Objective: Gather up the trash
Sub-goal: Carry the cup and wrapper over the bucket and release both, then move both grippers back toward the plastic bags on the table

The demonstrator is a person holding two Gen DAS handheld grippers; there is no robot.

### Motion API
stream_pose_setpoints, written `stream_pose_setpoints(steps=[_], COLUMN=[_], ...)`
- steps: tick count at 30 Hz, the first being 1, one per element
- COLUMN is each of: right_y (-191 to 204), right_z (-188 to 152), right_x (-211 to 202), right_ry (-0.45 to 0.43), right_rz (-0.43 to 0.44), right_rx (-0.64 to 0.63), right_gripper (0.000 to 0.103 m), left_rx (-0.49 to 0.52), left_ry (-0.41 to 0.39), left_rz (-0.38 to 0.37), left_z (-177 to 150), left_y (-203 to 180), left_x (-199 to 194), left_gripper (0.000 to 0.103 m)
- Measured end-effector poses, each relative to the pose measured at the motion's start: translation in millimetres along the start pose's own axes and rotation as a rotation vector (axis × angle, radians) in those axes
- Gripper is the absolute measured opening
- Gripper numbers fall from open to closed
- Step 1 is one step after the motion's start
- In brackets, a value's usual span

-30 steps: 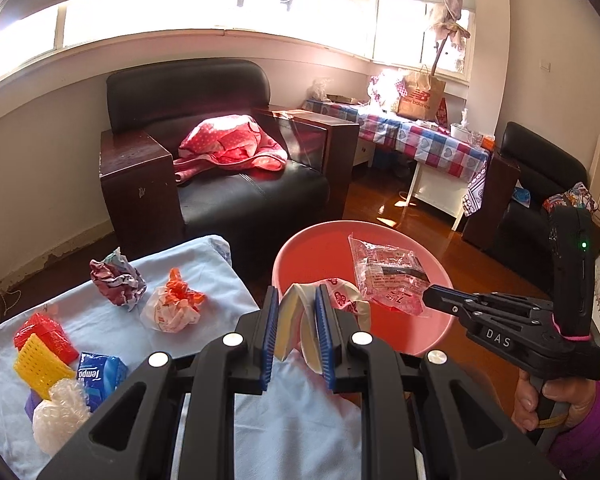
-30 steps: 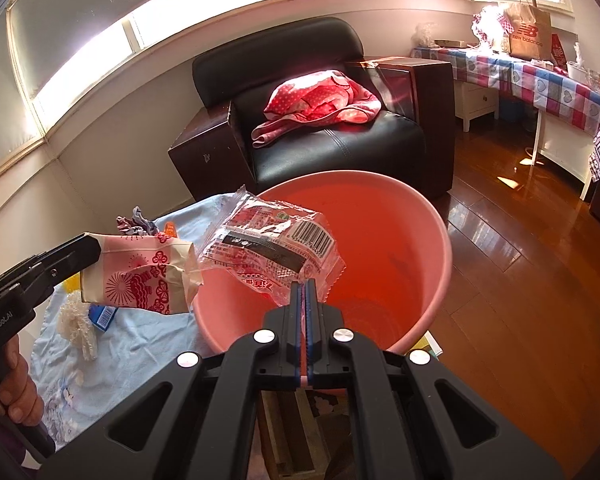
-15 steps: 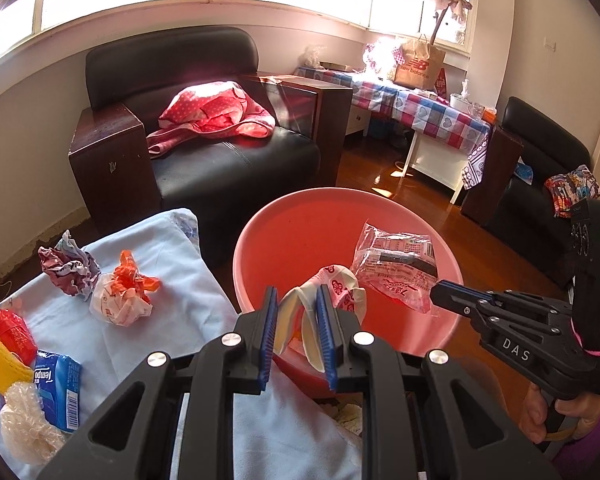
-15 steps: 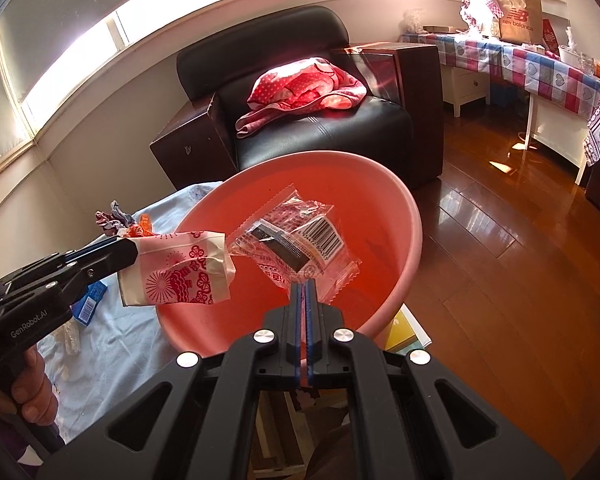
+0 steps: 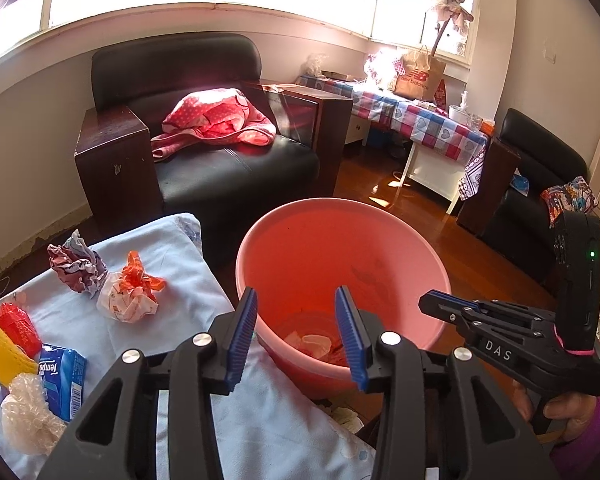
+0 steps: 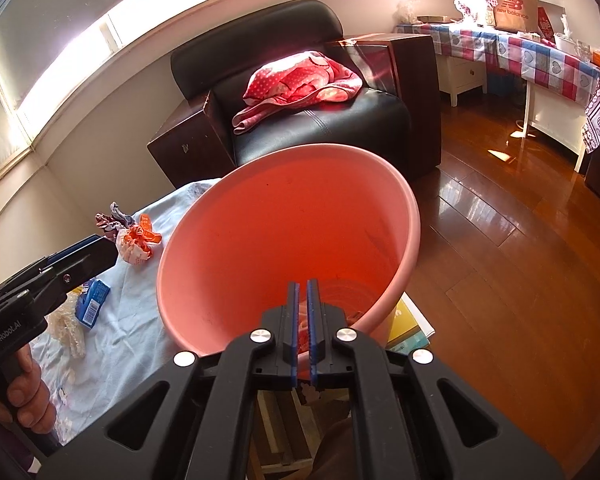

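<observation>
A pink bucket (image 5: 260, 240) stands beside the cloth-covered table; it also shows in the right wrist view (image 6: 414, 216). Dropped wrappers (image 5: 312, 340) lie at its bottom. My left gripper (image 5: 296, 330) is open and empty above the bucket's near rim. My right gripper (image 6: 302, 292) is slightly open and empty over the bucket; in the left wrist view it (image 5: 432, 304) is at the right. On the table lie a crumpled purple wrapper (image 5: 76, 266), an orange-white wrapper (image 5: 132, 294), a blue tissue pack (image 5: 62, 376), a red-yellow packet (image 5: 8, 338) and a clear plastic wad (image 5: 26, 416).
The light blue tablecloth (image 5: 172, 264) covers the table to the left of the bucket. A black armchair (image 5: 220, 160) with a red cloth stands behind. A checked table (image 5: 420, 120) is at the back right. A book (image 6: 408, 324) lies on the wooden floor by the bucket.
Both grippers opened and released their wrappers, which dropped into the bucket. The left gripper opened wide; the right only slightly. Both views have moved closer over the bucket.
</observation>
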State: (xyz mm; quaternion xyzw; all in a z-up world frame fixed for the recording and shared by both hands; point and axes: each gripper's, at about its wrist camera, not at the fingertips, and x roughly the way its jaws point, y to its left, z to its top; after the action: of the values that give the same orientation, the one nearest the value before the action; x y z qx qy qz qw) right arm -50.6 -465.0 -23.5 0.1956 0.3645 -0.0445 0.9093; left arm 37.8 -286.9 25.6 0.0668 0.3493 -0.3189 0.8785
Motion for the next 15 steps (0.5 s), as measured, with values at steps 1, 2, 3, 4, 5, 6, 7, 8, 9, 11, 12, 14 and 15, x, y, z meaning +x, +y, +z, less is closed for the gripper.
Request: stream_pose_setpoints(steps=[1,2,3,4,5,6,7,8,9,11,12,14,15], right_y=[0,2,4,6,8,10,13,16,18,25,27,34,38], right_z=[0,0,0,0,0,-1,-1,-1,-1,-2,-3,-5,-5], right_x=[0,0,-1,-2,-3,-5,-7,-8,-10,-11,-11,-12,-13], right_ry=[0.000,-0.001,-0.002,-0.004,-0.006,-0.011,-0.017,-0.023,-0.025,-0.022,-0.022,-0.020,-0.020], right_rz=[0.000,0.000,0.001,0.002,0.004,0.010,0.014,0.016,0.018,0.020,0.022,0.026,0.027], right_rx=[-0.003,-0.007,-0.012,-0.017,-0.020,-0.021,-0.021,-0.022,-0.027,-0.043,-0.051,-0.068,-0.076], right_gripper=[0.004,0.005,0.005,0.009,0.020,0.028,0.035,0.037,0.038,0.038,0.038,0.038,0.038], left_rx=[-0.005,-0.010,-0.015,-0.021,-0.028,-0.035,-0.043,-0.050,-0.058,-0.074,-0.081,-0.093,-0.099], left_ry=[-0.004,-0.008,-0.012,-0.015,-0.019,-0.022,-0.025,-0.027,-0.029,-0.031,-0.033,-0.038,-0.041], left_rz=[0.001,0.002,0.003,0.006,0.008,0.011,0.013,0.015,0.018,0.024,0.026,0.031,0.035], left_z=[-1,-2,-3,-4,-5,-7,-8,-10,-12,-17,-20,-25,-28], left_y=[2,4,6,8,11,14,18,22,25,32,35,41,45], left_x=[-3,-6,-9,-12,-15,-18,-21,-24,-27,-34,-38,-47,-52], left_gripper=[0.040,0.040,0.041,0.042,0.042,0.043,0.043,0.043,0.044,0.044,0.044,0.045,0.048])
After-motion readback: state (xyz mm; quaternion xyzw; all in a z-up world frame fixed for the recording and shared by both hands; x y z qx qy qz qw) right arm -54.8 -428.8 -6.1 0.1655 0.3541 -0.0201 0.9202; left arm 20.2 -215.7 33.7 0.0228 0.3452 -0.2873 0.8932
